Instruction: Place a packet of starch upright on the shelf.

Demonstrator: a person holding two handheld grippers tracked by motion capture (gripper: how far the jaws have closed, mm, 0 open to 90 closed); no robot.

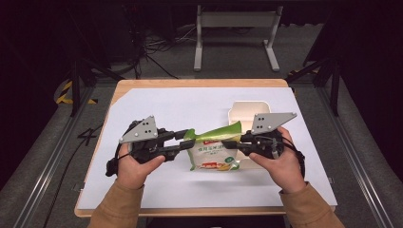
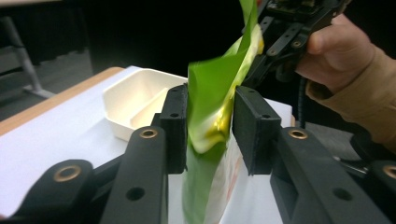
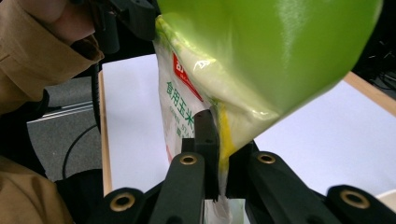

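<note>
A green and white snack bag (image 1: 214, 149) with red and green print hangs between my two grippers over the white sheet. My right gripper (image 1: 228, 144) is shut on the bag's right side; in the right gripper view its jaws (image 3: 219, 140) pinch a seam of the bag (image 3: 280, 56). My left gripper (image 1: 186, 141) is at the bag's top left corner. In the left gripper view its jaws (image 2: 210, 126) stand apart on either side of the bag's green top edge (image 2: 210, 93), which curves loosely between the pads without being pinched flat.
A cream two-compartment tray (image 1: 247, 111) sits just behind the bag, also seen as the tray (image 2: 135, 95) in the left gripper view. White paper (image 1: 166, 109) covers the wooden table (image 1: 199, 82). A metal frame stands on the floor beyond the far edge.
</note>
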